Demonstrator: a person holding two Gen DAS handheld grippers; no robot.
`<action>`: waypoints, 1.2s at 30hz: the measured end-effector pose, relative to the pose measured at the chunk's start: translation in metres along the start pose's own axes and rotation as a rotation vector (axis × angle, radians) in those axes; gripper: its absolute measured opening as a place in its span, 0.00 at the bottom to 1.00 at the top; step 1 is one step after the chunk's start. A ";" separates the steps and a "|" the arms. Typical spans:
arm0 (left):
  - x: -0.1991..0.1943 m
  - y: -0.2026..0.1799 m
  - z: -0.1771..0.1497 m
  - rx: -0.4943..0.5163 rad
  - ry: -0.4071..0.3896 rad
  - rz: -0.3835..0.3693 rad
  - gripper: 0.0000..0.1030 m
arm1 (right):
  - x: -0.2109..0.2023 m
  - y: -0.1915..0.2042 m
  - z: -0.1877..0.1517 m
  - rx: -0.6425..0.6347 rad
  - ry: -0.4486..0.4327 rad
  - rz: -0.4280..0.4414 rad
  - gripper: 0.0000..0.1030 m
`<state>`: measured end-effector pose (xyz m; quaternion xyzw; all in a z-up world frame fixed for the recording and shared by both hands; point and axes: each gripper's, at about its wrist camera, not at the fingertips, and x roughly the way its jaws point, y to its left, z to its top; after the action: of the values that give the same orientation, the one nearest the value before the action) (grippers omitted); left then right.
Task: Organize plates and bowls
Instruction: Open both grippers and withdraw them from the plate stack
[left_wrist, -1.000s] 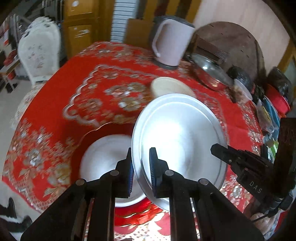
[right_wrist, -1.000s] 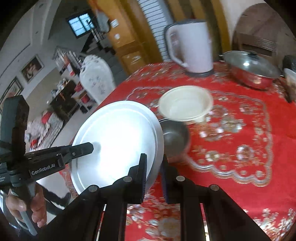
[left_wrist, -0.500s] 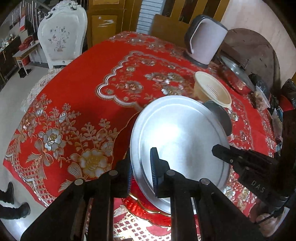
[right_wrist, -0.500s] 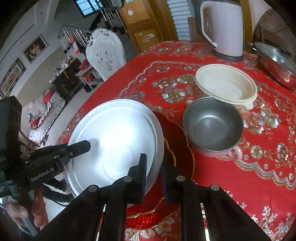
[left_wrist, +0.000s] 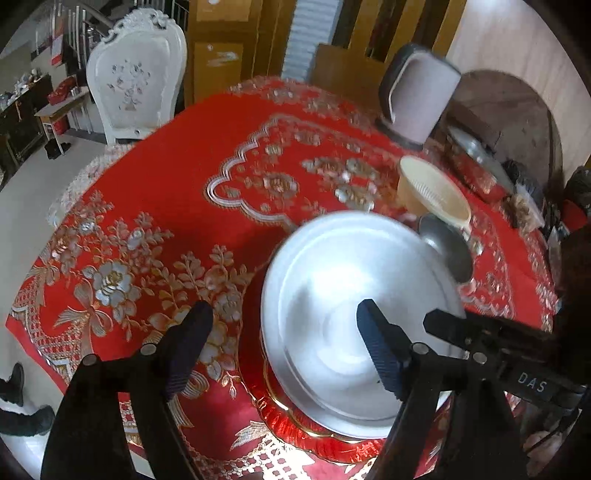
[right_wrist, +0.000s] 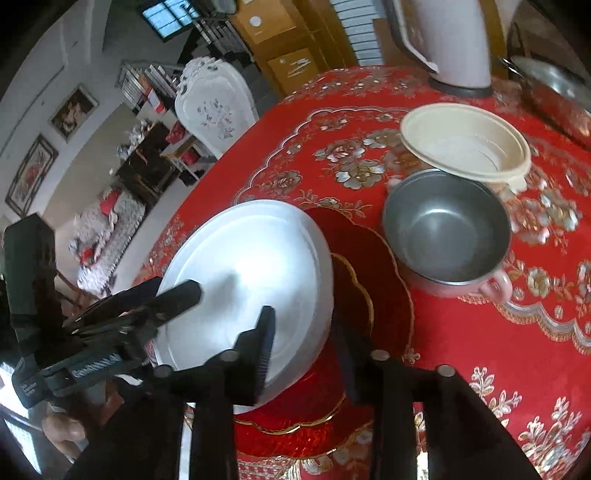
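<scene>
A round silver plate (left_wrist: 347, 314) (right_wrist: 251, 273) lies on a red gold-rimmed plate (left_wrist: 280, 406) (right_wrist: 369, 295) at the table's near edge. My left gripper (left_wrist: 284, 347) is open wide, one finger over the tablecloth and the other over the silver plate. My right gripper (right_wrist: 304, 350) is open too, its fingers straddling the plate's right rim without pinching it. Just beyond stands a grey metal bowl (right_wrist: 447, 236) (left_wrist: 447, 251), and behind that a cream strainer bowl (right_wrist: 465, 144) (left_wrist: 432, 192).
A pale kettle (left_wrist: 417, 99) (right_wrist: 450, 40) stands at the back of the red tablecloth (left_wrist: 177, 192). A lidded steel pot (right_wrist: 554, 88) sits at the back right. A white chair (left_wrist: 136, 85) is beyond the table's left side. A hand (right_wrist: 62, 428) holds the left gripper.
The silver plate, held up by both grippers, has come down onto the red plate. Both grippers have opened and let go of its rim.
</scene>
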<state>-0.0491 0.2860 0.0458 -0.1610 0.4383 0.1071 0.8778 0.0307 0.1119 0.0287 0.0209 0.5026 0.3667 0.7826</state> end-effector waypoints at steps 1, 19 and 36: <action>-0.003 0.001 0.001 -0.003 -0.007 -0.002 0.78 | -0.003 -0.003 0.000 0.009 -0.008 0.008 0.36; -0.041 -0.093 -0.006 0.169 -0.051 -0.162 0.78 | -0.105 -0.090 -0.029 0.172 -0.199 -0.051 0.41; -0.014 -0.190 -0.022 0.306 -0.044 -0.208 0.80 | -0.136 -0.135 -0.061 0.244 -0.244 -0.077 0.44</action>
<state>-0.0115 0.1007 0.0806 -0.0677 0.4112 -0.0486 0.9077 0.0259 -0.0875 0.0493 0.1408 0.4453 0.2673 0.8429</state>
